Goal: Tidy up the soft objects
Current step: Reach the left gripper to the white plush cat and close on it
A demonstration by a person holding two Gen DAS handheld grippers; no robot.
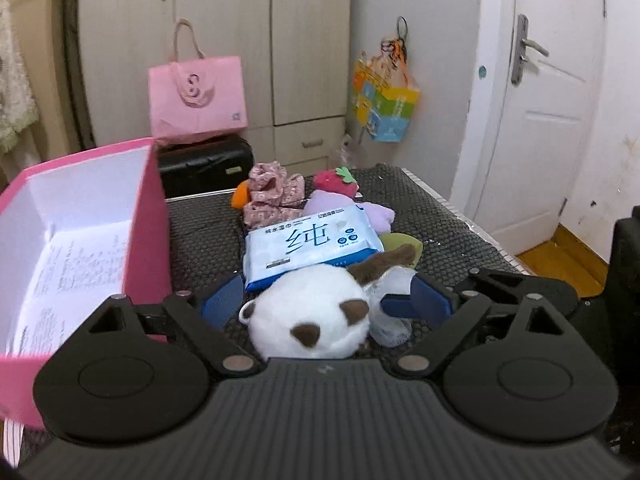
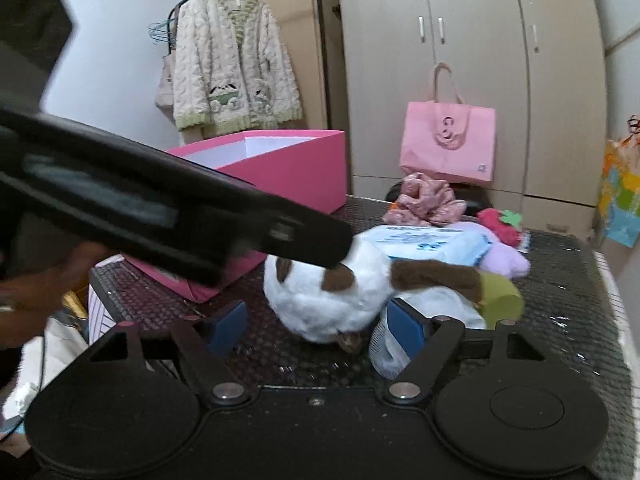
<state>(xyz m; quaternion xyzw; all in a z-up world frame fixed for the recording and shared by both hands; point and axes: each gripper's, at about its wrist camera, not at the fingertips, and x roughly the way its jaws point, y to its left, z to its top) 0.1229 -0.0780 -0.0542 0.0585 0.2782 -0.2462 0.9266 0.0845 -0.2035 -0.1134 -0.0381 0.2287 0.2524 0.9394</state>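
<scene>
Item: white plush toy (image 1: 310,312), between our left gripper (image 1: 320,300)'s open jaws; right gripper (image 2: 316,328), open, straddles its near side.

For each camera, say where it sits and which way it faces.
Left wrist: on the left hand-held gripper, facing the wardrobe and white door, blue pads flanking the white-and-brown plush toy.
Right wrist: on the right hand-held gripper, angled toward the hanging cardigan; a hand and the left hand-held gripper's body show.
Shared: plush toy, open pink cardboard box, blue wet-wipes pack.
</scene>
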